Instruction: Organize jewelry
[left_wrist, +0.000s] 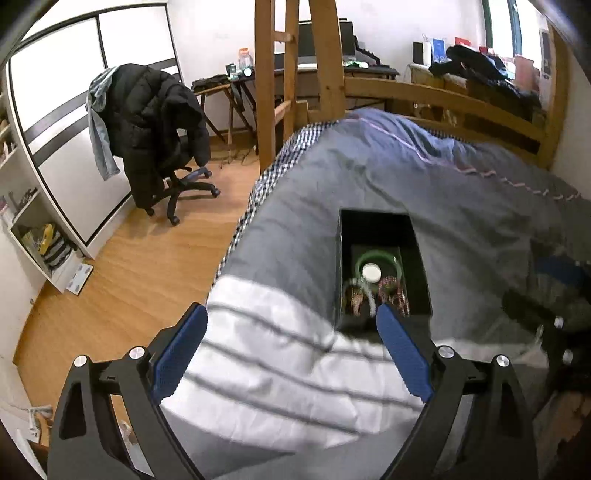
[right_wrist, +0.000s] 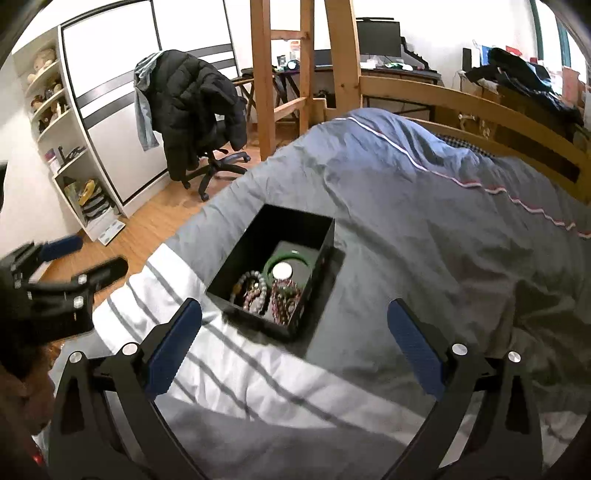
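Observation:
A black open box (left_wrist: 384, 229) (right_wrist: 243, 258) sits on the grey duvet of the bed. Inside lie a green bangle (left_wrist: 376, 256) (right_wrist: 286, 258), a small white round lid (left_wrist: 371, 273) (right_wrist: 282, 272) and several bead bracelets (left_wrist: 391, 291) (right_wrist: 255, 286). My left gripper (left_wrist: 291, 314) is open and empty, held above the white striped part of the duvet, with its right fingertip near the box's front edge. It also shows at the left of the right wrist view (right_wrist: 88, 258). My right gripper (right_wrist: 295, 308) is open and empty, just in front of the box.
The bed has a wooden frame (right_wrist: 480, 103) and a ladder (left_wrist: 280, 74). An office chair with a black jacket (left_wrist: 155, 122) (right_wrist: 199, 107) stands on the wood floor. White shelves (right_wrist: 55, 122) and a wardrobe (left_wrist: 74, 110) line the left wall. A desk with a monitor (right_wrist: 380, 37) is at the back.

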